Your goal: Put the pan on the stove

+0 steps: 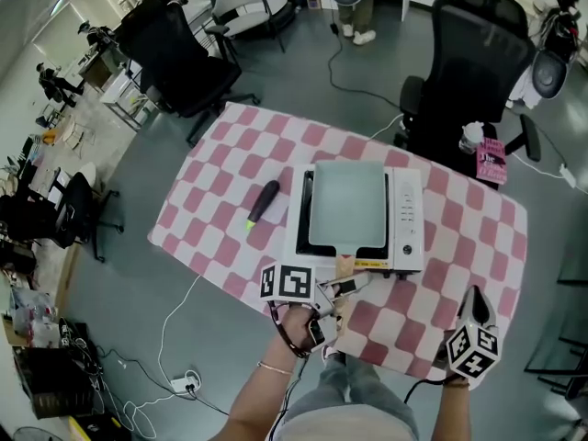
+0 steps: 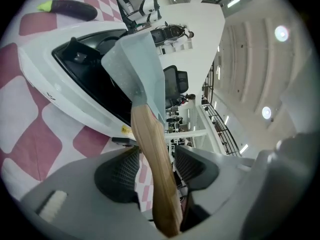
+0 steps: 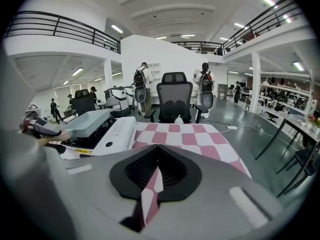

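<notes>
A flat grey square pan (image 1: 347,205) lies on the white portable stove (image 1: 409,223) in the middle of the pink checked table. Its wooden handle (image 1: 345,266) sticks out over the stove's near edge. My left gripper (image 1: 349,283) stands around that handle. In the left gripper view the handle (image 2: 152,154) runs between the pads with a gap on each side, so the jaws are open and not pressing. My right gripper (image 1: 476,299) hovers at the table's near right corner, shut and empty, its pads (image 3: 150,169) meeting.
A black tool with a yellow-green tip (image 1: 263,204) lies on the cloth left of the stove. Black office chairs (image 1: 478,62) stand beyond the table's far side. A cable runs on the floor at the near left. The checked table (image 1: 459,237) extends right of the stove.
</notes>
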A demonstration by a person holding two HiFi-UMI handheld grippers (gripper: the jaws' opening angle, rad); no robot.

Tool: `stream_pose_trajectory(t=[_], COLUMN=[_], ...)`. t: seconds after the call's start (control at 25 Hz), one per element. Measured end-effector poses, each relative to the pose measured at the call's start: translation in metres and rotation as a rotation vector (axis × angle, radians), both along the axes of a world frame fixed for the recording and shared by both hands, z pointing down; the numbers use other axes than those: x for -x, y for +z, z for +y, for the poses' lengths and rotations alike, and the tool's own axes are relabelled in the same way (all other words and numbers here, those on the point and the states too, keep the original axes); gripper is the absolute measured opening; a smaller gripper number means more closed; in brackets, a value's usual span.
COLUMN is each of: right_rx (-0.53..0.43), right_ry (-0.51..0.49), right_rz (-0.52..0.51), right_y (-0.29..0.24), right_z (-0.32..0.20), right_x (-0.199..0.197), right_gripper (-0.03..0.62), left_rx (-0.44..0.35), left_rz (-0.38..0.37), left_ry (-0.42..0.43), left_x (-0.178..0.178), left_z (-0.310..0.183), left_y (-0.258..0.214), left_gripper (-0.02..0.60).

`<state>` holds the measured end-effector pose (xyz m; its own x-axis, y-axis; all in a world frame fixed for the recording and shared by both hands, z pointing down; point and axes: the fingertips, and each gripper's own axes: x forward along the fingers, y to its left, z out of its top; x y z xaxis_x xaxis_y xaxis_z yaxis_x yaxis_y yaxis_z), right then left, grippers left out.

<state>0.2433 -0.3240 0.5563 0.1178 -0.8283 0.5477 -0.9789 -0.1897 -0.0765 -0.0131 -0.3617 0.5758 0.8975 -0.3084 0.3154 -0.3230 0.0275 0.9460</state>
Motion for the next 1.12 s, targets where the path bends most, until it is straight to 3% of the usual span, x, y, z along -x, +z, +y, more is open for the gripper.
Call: stream_pose_trajectory(t=[0.52,0.6,0.72,0.84,1.12], right_rx=[-0.042,-0.055,-0.078,-0.104,-0.184], right_ry=[-0.049,-0.070,-0.108,-0.147,-0.228], right_rz=[-0.028,-0.034,-0.033,-0.032,-0.024], right_y=[-0.011,-0.015,-0.022,-0.033,-0.073], right_z=[-0.003,-0.006,-0.011,-0.016,-0.019], right_x=[0.023,0.032,0.046,0.065,0.099], right_gripper=[0.009,0.009,0.009,0.009,0.009], left_rx=[-0.050,-0.088,-0.214,-0.390,-0.795], left_rz=[-0.040,-0.053,-0.093,-0.194,-0.653], left_ry=[-0.135,-0.183,-0.296,-0.368,-0.429], left_x=[0.058,0.070,0.090,0.107,0.135], left_z=[0.020,0.021,0.014,0.008,0.012], left_y=[-0.021,-0.030,-0.055,-0.091,-0.158], left_gripper=[0.244,0.244,0.223,0.163,0.044])
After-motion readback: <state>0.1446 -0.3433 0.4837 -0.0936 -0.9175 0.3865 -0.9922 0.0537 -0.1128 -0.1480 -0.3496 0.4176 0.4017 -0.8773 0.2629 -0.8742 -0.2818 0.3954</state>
